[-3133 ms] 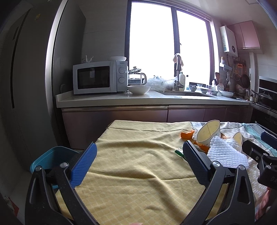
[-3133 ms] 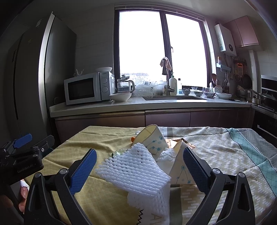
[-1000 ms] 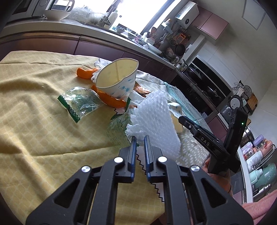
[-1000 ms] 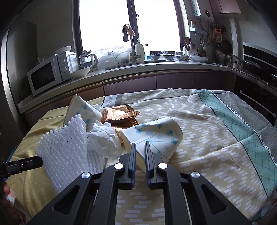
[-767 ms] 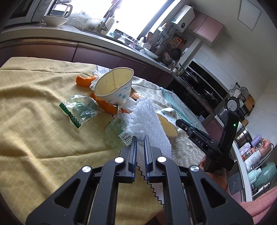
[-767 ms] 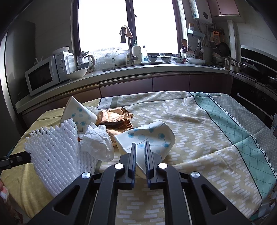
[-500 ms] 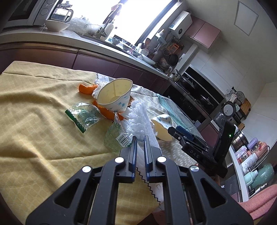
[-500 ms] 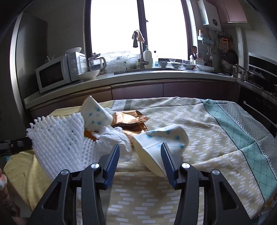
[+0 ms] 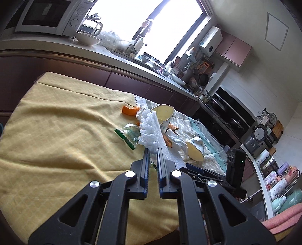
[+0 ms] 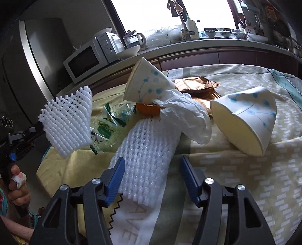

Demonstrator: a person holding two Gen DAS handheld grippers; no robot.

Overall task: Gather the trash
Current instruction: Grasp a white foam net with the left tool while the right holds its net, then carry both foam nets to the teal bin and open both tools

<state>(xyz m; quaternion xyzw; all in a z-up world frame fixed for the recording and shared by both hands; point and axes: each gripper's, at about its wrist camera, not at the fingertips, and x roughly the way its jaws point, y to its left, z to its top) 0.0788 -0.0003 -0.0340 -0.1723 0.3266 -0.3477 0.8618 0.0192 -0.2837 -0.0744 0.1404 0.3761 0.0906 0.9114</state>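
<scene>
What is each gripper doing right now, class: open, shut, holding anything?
Left gripper: jaws shut on a white foam net, lifted off the table.
Right gripper: jaws open, holding nothing, at a second foam net on the cloth.

A home kitchen: beyond the tool, a countertop (image 10: pixel 207 44) carries a microwave (image 10: pixel 88 58), kettle (image 10: pixel 135 40) and sink tap (image 10: pixel 180 15) under a window (image 10: pixel 169 11)

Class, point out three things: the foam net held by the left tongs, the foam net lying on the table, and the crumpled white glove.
held foam net (image 10: pixel 66 120), right wrist view, mesh middle
lying foam net (image 10: pixel 149 152), right wrist view, mesh middle
white glove (image 10: pixel 188 115), right wrist view, crumpled middle
</scene>
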